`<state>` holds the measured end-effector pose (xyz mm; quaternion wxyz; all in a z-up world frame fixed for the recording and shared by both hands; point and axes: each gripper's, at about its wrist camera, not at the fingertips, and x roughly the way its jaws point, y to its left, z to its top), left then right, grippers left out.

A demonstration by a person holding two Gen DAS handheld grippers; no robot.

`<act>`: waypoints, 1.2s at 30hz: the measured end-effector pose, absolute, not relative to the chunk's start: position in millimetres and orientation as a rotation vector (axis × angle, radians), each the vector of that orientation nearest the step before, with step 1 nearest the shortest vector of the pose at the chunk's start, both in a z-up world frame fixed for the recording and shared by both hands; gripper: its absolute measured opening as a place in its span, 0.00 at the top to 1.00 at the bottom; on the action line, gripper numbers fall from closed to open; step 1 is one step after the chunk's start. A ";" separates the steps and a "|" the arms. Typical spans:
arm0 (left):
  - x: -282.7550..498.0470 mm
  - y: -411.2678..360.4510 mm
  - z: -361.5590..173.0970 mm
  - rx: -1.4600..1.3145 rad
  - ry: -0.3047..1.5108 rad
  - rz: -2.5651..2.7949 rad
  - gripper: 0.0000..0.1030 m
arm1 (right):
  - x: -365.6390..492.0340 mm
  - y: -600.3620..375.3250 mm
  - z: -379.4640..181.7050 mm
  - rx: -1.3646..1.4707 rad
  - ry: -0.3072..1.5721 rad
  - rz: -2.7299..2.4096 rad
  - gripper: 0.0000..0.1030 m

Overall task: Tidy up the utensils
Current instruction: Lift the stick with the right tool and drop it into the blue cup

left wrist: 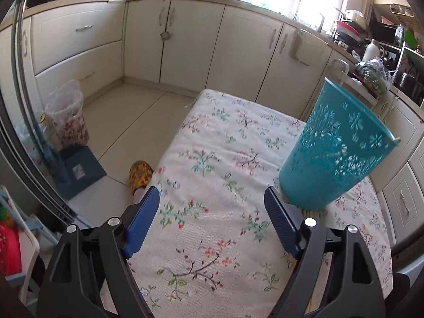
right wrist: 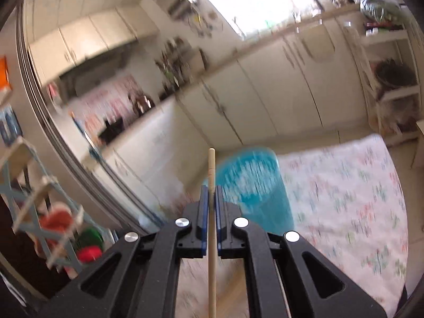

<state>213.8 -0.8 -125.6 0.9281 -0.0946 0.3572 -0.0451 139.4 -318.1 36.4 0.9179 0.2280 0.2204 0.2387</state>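
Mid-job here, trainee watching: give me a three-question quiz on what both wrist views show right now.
1. True or false: the left claw is clamped on the teal basket.
2. What does the right claw hold? A) spoon B) wooden stick C) nothing
3. Fill in: the basket stands on a table covered by a ____ cloth.

Key: 1 false, it is open and empty; 2 B; 3 floral.

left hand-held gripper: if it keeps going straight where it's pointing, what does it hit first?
Probably the floral tablecloth: the open left hand-held gripper angles down at bare cloth. The teal basket sits right of that line, though depth is uncertain.
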 end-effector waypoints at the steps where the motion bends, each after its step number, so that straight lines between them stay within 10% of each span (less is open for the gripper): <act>1: 212.9 -1.6 -128.4 -0.199 0.733 -0.094 0.25 | 145.4 -318.2 48.4 0.486 0.405 0.473 0.94; 18: 210.4 -6.2 -143.4 -0.215 0.700 -0.098 0.22 | 235.0 -292.1 22.7 0.487 0.301 0.202 0.92; 36: 211.6 -3.4 -144.8 -0.229 0.703 -0.090 0.21 | 97.4 -299.6 -7.0 0.364 0.378 0.113 0.69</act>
